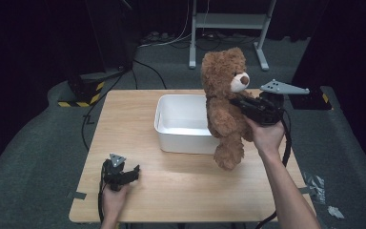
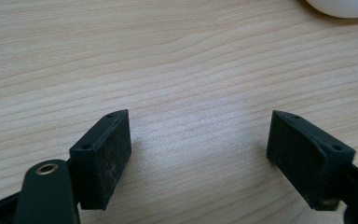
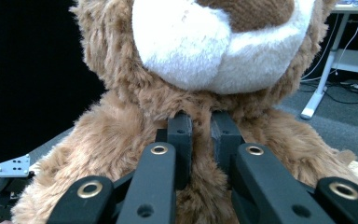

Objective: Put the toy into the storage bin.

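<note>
A brown teddy bear [image 1: 224, 102] with a white muzzle hangs upright in the air at the right end of a white tub [image 1: 178, 125], its feet just above the table. My right gripper [image 1: 239, 103] is shut on the fur of its chest, just under the chin; in the right gripper view the jaws pinch fur below the bear [image 3: 200, 70] muzzle, with the gripper [image 3: 201, 135] nearly closed. My left gripper [image 1: 136, 172] rests low on the table near the front left, open, with bare wood between its pads [image 2: 105, 156].
The wooden table [image 1: 138, 200] has bare room in front of and left of the tub. A corner of the tub [image 2: 345, 7] shows at the top right of the left gripper view. Cables and a metal stand [image 1: 228, 24] lie on the floor behind the table.
</note>
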Motion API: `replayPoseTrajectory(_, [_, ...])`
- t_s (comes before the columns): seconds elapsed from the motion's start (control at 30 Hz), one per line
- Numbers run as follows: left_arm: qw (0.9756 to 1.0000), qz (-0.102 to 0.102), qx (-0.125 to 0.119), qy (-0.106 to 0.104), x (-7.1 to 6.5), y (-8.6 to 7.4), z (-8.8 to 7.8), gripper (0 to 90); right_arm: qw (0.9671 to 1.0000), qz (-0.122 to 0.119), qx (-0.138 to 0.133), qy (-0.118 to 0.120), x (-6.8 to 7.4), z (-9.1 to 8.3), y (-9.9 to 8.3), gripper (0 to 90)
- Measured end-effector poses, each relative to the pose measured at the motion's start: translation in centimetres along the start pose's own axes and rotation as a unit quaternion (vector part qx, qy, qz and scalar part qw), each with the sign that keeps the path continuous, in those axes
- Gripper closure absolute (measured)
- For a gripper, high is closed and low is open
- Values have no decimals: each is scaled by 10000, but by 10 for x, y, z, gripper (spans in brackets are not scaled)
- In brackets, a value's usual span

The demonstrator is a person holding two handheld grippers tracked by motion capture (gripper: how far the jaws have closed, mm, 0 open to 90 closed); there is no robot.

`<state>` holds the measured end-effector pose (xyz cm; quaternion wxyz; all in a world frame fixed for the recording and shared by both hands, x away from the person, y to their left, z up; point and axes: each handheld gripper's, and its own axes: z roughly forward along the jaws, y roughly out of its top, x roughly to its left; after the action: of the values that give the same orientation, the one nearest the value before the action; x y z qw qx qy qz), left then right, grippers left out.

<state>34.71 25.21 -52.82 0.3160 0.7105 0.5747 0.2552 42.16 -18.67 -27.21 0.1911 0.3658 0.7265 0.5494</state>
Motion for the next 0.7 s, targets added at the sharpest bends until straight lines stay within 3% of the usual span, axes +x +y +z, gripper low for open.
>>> replayPoseTrajectory(0.7, [10000,27,21,3,0,0,0,216,10000,12,14,47,4,20,19,818])
